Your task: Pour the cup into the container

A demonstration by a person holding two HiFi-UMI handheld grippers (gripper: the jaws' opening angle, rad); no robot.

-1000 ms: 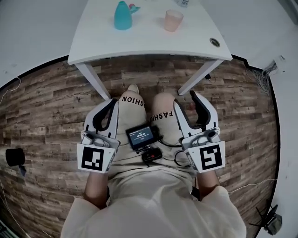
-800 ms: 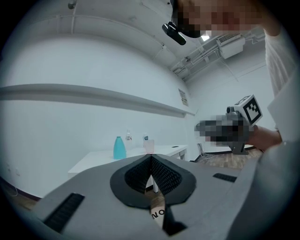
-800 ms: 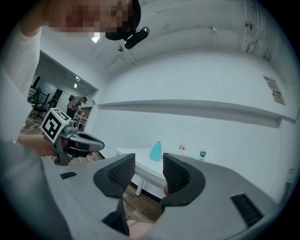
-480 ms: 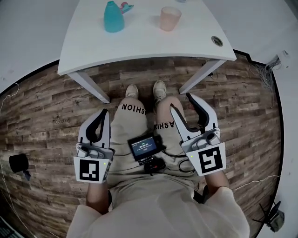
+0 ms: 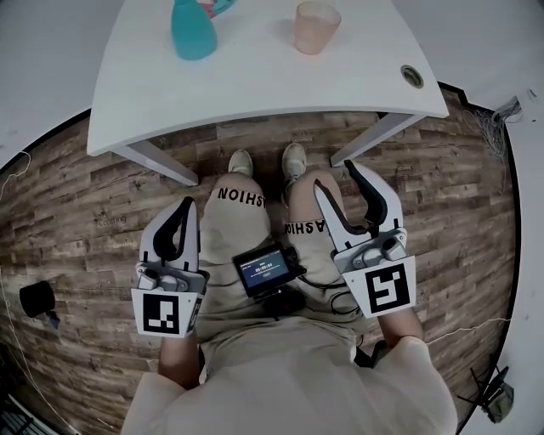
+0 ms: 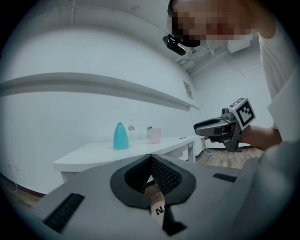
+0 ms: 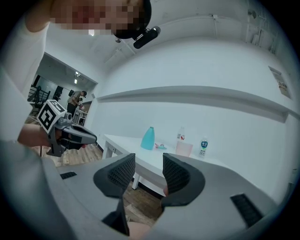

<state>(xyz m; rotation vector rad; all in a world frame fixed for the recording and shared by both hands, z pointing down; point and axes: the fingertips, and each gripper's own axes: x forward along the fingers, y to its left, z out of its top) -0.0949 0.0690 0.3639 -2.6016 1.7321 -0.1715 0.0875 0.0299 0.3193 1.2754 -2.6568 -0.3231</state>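
Held low over your lap, short of the table (image 5: 255,81).
You hold the left gripper (image 5: 188,206) and right gripper (image 5: 334,176) level above your thighs, pointing toward the table's near edge. The left's jaws are pressed together with nothing in them; the right's stand apart, nothing between them. The pink cup (image 5: 316,25) stands well back from that edge, right of middle, and the teal container (image 5: 193,30) stands apart to its left. Both are well ahead of the grippers.
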